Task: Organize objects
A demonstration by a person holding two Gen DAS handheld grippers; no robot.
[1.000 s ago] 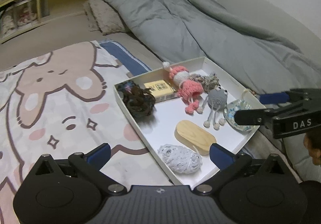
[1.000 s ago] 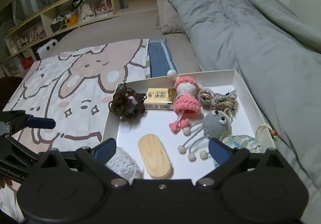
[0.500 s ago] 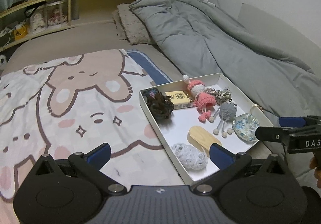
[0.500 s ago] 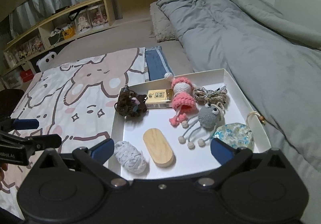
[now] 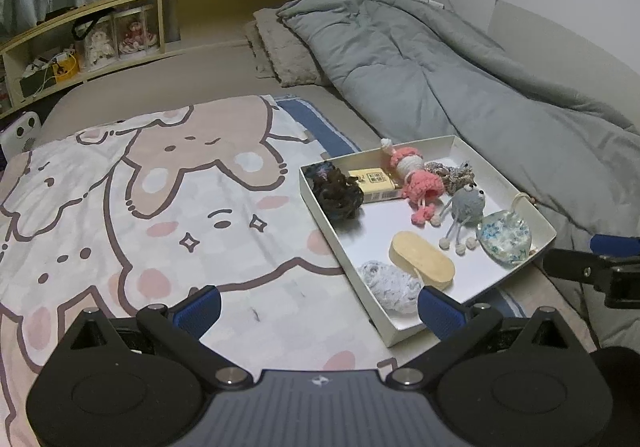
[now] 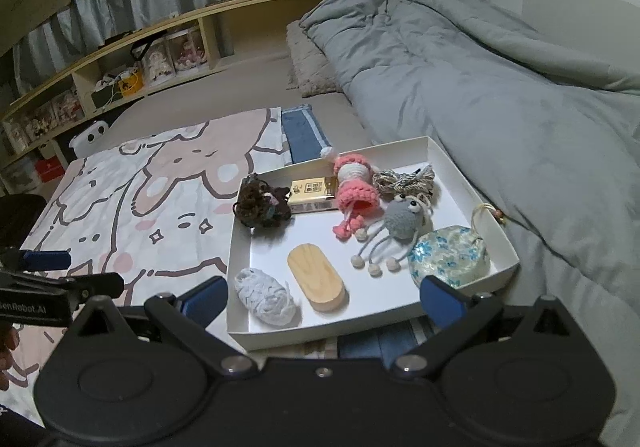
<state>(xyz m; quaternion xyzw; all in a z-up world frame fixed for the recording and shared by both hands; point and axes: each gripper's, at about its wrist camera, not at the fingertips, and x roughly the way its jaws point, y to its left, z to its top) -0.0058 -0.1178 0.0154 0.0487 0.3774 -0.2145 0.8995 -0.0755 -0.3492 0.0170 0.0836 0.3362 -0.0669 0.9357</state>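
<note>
**Both tools held wide above bed, nothing gripped**

Left tool [image 5: 318, 305]: level over the cartoon blanket [image 5: 160, 207], fingers spread, empty. Right tool [image 6: 322, 299]: level at the near rim of the white tray [image 6: 460, 171], spread, empty. Tray lies on the bed, holding pink crochet doll [image 6: 354, 187], grey crochet figure [image 6: 402, 221], wooden oval [image 6: 316, 277].

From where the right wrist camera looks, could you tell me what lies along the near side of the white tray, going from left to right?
White yarn ball → oval wooden block → blue floral pouch, all inside the white tray.
</note>
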